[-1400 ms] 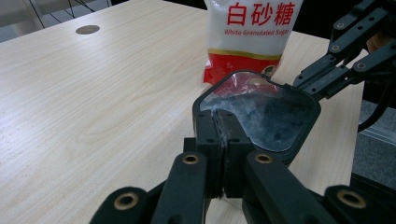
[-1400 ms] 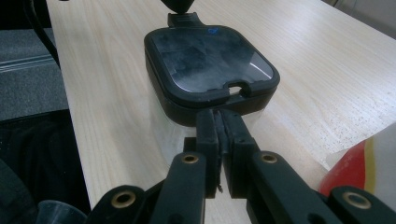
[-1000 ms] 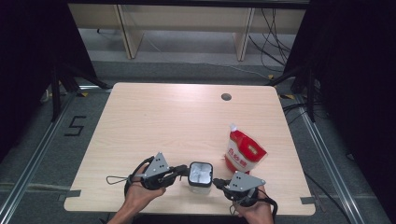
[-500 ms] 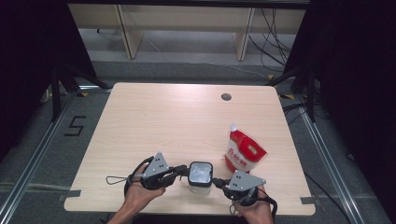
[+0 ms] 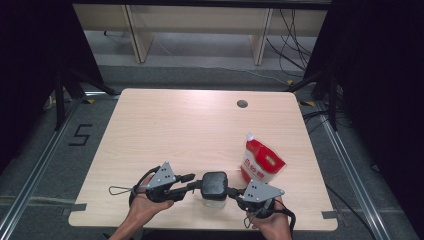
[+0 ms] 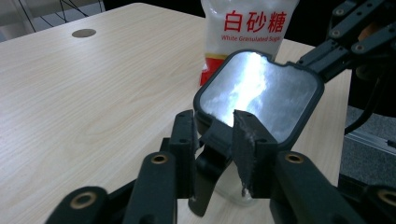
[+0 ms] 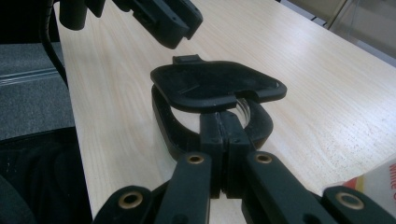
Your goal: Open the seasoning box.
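Near the table's (image 5: 150, 130) front edge stands the jar (image 5: 214, 200), beside the sugar pouch (image 5: 261, 165). My right gripper (image 7: 219, 122) is clamped on its lid (image 6: 259, 95); my left gripper's (image 6: 214, 140) jaws have just been opening, straddling the lid's tab without pressing it.

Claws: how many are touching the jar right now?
2, one per side of the jar. The left claw is at its lid latch, jaws having just opened; the right claw is shut on the opposite latch.

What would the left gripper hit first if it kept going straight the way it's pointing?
Most likely the black lid of the container, right ahead of the left gripper; its latch tab already sits between the jaws. Beyond stands the sugar bag.
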{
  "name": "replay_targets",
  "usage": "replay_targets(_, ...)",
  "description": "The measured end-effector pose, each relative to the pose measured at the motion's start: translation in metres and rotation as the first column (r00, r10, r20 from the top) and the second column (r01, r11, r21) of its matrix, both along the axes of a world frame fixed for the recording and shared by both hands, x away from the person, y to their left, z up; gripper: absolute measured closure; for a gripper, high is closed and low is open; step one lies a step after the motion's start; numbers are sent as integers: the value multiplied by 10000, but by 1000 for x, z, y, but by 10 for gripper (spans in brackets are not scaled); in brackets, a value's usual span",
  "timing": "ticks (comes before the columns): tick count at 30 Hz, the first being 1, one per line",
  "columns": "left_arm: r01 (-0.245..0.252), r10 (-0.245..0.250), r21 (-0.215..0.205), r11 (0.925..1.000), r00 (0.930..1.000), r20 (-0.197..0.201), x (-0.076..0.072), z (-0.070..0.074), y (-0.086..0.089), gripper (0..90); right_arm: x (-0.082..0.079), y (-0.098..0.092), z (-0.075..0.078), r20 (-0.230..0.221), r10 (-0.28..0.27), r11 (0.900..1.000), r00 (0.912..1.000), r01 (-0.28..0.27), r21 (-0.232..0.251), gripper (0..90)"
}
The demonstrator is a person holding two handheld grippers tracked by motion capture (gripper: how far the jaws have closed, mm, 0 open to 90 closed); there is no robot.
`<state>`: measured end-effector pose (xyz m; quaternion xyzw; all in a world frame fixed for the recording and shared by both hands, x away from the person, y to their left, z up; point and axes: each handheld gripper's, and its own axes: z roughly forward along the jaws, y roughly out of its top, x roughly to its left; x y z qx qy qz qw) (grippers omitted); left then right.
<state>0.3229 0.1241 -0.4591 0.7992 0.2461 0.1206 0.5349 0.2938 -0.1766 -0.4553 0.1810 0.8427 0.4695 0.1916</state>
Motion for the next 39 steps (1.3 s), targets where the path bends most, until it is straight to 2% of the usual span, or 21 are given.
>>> replay_targets(1,153,-153,105,9998,9999,-8,0,-1,2,658,-1,0,1,-21,-86,10000,10000,86,-17,900)
replay_targets(2,153,-153,105,9998,9999,-8,0,-1,2,637,0,0,2,166,74,9999,9998,-72,-127,900)
replay_targets(3,431,-432,359,9984,9991,18,0,-6,6,613,0,1,2,77,12,10000,10000,-12,3,900)
replay_targets(5,483,-480,612,9970,9988,-69,1,-12,8,598,0,1,4,79,11,10000,10000,-11,-7,900)
replay_targets(6,483,-480,612,9970,9988,-69,1,-12,8,592,0,2,4,111,13,10000,9999,-13,21,900)
replay_targets(7,587,-581,673,9960,9982,-108,2,-18,5,586,0,2,5,128,29,10000,9999,-29,19,900)
replay_targets(8,594,-588,677,9959,9982,-109,2,-20,3,578,1,2,6,400,60,10000,9992,-59,-30,900)
replay_targets(9,686,-679,716,9951,9976,-131,3,-23,2,572,1,2,6,432,78,10000,9990,-77,-35,900)
replay_targets(10,686,-679,716,9951,9976,-131,3,-23,2,567,1,2,6,432,78,10000,9990,-77,-35,900)
replay_targets(11,758,-761,1029,9918,9971,-8,4,-27,-1,563,0,3,6,189,-3,10000,9998,2,55,900)
replay_targets(12,657,-650,1035,9925,9978,-97,4,-29,-3,562,-1,3,6,152,9,10000,9999,-10,33,900)
replay_targets(15,726,-724,1108,9912,9974,-57,8,-32,-4,563,-1,3,7,152,4,10000,9999,-5,62,900)
replay_targets(21,980,-971,1025,9899,9952,-135,10,-37,-9,601,0,5,7,294,35,9999,9996,-39,134,900)
replay_targets(24,885,-882,1047,9906,9961,-83,9,-36,-8,647,-1,6,9,255,45,9999,9997,-48,92,900)
replay_targets(25,854,-858,1196,9891,9963,-18,10,-36,-7,647,-1,6,9,273,31,9998,9996,-36,186,900)
replay_targets(26,842,-848,1131,9900,9964,6,10,-36,-7,667,-1,7,9,283,72,9998,9996,-77,176,900)
replay_targets(27,744,-737,1110,9910,9972,-107,9,-36,-6,709,0,7,10,295,88,9998,9995,-93,169,900)
replay_targets(32,739,-749,1312,9886,9972,29,7,-36,-6,722,0,8,12,306,102,9999,9995,-105,117,900)
replay_targets(39,801,-807,1447,9862,9967,-17,2,-34,-5,724,0,9,13,361,109,9997,9993,-116,191,900)
